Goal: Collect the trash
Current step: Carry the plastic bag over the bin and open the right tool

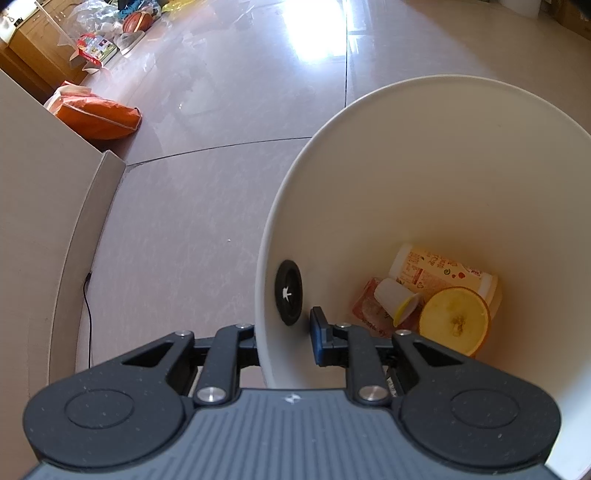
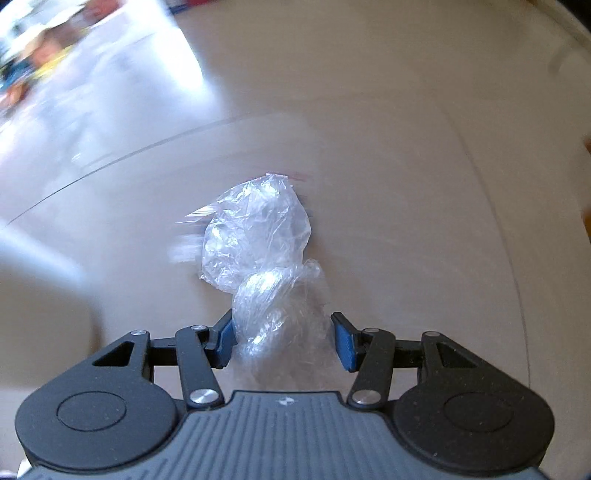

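Note:
In the left wrist view a white bin (image 1: 424,155) holds an orange slice (image 1: 454,321), a labelled plastic bottle (image 1: 439,271), a small white cup (image 1: 393,299) and a reddish wrapper (image 1: 364,310). My left gripper (image 1: 291,343) straddles the bin's near rim, shut on it. One finger is inside and the other is hidden behind the wall. In the right wrist view a crumpled clear plastic bag (image 2: 258,236) sits between the blue pads of my right gripper (image 2: 282,339), which is shut on its lower knot. The bag is sharp while the floor behind it is blurred.
A pale tiled floor (image 1: 207,184) surrounds the bin. A beige panel (image 1: 37,221) stands on the left with a black cable (image 1: 88,314) at its foot. Farther off lie an orange bag (image 1: 99,118), a coloured box (image 1: 92,48) and a basketball (image 1: 137,21).

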The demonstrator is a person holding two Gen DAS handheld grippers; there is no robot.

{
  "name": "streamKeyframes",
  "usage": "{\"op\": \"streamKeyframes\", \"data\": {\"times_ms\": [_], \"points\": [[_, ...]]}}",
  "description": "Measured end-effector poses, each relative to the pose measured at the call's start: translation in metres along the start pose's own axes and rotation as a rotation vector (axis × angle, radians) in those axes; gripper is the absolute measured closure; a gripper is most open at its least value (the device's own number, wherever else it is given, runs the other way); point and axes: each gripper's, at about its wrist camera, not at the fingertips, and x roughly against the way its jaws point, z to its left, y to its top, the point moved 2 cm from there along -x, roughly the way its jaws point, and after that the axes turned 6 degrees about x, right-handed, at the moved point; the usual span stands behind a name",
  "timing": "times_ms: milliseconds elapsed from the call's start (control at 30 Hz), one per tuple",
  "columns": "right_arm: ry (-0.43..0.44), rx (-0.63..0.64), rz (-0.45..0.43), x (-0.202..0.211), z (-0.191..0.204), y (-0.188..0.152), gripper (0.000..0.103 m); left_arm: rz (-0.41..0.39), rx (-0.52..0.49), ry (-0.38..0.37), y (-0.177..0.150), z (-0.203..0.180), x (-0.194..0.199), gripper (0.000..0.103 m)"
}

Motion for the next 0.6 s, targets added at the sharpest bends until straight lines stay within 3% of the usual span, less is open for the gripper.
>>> {"op": "streamKeyframes", "data": {"times_ms": [133, 333, 600], "points": [[0.086, 0.158, -0.015, 0.035, 0.061, 0.007, 0.045, -0.004, -0.005, 0.003, 0.0, -0.001, 0.001, 0.084], [0.227, 0.369, -0.119, 0.097, 0.153, 0.032, 0.044, -0.007, -0.006, 0.003, -0.001, -0.001, 0.001, 0.084], [0.351, 0.539, -0.191, 0.143, 0.26, 0.069, 0.044, -0.009, -0.004, 0.004, -0.001, 0.0, 0.002, 0.083]]}}
